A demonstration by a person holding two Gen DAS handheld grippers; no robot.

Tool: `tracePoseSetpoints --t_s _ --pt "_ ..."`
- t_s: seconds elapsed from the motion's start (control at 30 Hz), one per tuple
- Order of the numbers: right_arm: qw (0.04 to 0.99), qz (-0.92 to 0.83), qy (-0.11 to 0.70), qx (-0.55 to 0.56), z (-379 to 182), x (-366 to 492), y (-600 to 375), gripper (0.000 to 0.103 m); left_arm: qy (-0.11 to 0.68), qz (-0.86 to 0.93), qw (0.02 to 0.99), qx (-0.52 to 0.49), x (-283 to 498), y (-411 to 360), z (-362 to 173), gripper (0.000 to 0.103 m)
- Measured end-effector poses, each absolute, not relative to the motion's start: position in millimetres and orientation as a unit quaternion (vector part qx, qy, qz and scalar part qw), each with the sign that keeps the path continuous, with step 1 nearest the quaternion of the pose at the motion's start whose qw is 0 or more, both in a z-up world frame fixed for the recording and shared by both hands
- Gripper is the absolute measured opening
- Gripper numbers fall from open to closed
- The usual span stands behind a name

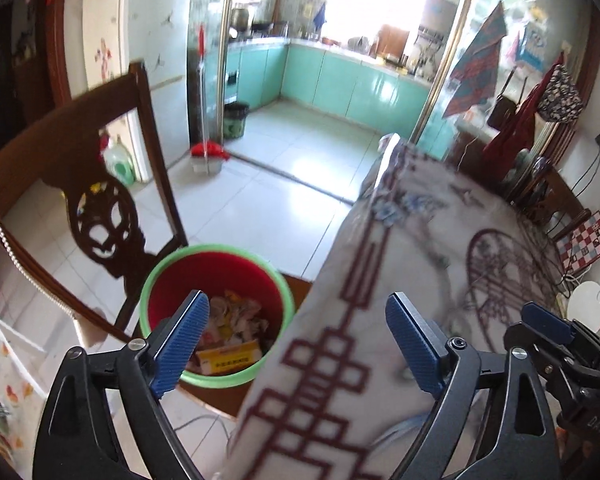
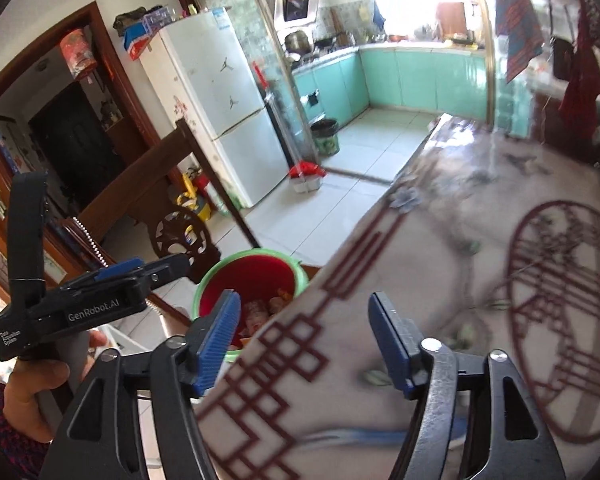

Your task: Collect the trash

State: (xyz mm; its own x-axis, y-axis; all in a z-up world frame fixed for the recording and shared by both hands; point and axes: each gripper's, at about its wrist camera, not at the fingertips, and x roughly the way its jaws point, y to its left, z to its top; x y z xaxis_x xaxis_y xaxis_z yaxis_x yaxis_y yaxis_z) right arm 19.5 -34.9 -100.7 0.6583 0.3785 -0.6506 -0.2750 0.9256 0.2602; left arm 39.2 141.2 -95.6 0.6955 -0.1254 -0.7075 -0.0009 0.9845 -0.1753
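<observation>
A red trash bin with a green rim (image 1: 216,276) stands on the floor beside the table edge, holding crumpled wrappers and a yellow box (image 1: 230,356). It also shows in the right wrist view (image 2: 256,276). My left gripper (image 1: 296,340) is open and empty, above the bin and the table's edge. My right gripper (image 2: 304,344) is open and empty over the table edge, just right of the bin. The left gripper also shows in the right wrist view (image 2: 140,272), left of the bin.
The table (image 1: 440,240) has a white cloth with dark red patterns. A dark wooden chair (image 1: 100,208) stands left of the bin. A white fridge (image 2: 220,112) and a kitchen with teal cabinets (image 1: 340,80) lie beyond. A red mop (image 1: 208,152) rests on the floor.
</observation>
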Motion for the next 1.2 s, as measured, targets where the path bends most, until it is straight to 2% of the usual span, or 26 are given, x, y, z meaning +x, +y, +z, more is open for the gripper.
tracePoseSetpoints --t_s 0.1,0.23,0.33,0.4,0.43,0.57,0.77,1.2 --pt "0.925 0.162 0.338 0.059 -75.0 -0.6 -69.9 0.079 0.347 -0.048 0.932 -0.094 25.4 116.1 -75.3 0.102" --pt "0.945 0.138 0.292 0.051 -44.5 -22.5 -106.8 0.083 0.288 -0.059 0.951 -0.092 7.9 84.0 -48.8 0.102" --pt "0.958 0.118 0.253 0.06 -22.8 -38.1 -130.6 0.089 0.242 -0.047 0.967 -0.065 -3.7 64.2 -30.1 0.103" --pt "0.964 0.111 0.23 0.07 -10.3 -46.3 -143.4 0.1 0.216 -0.033 0.974 -0.06 -9.9 55.3 -17.1 0.103" --pt "0.965 0.112 0.222 0.079 -5.1 -49.8 -148.2 0.101 0.209 -0.028 0.976 -0.063 -11.3 53.7 -13.4 0.103" --pt "0.966 0.118 0.203 0.105 8.6 -62.6 -160.4 0.102 0.192 -0.013 0.978 -0.084 -15.5 50.4 -0.4 0.103" --pt "0.982 0.07 0.152 0.087 22.6 -83.4 -167.4 0.102 0.181 0.008 0.98 -0.081 -26.4 47.8 6.6 0.103" --pt "0.987 0.034 0.14 0.068 23.6 -89.5 -165.0 0.102 0.173 0.055 0.98 -0.077 -36.5 39.5 9.8 0.103"
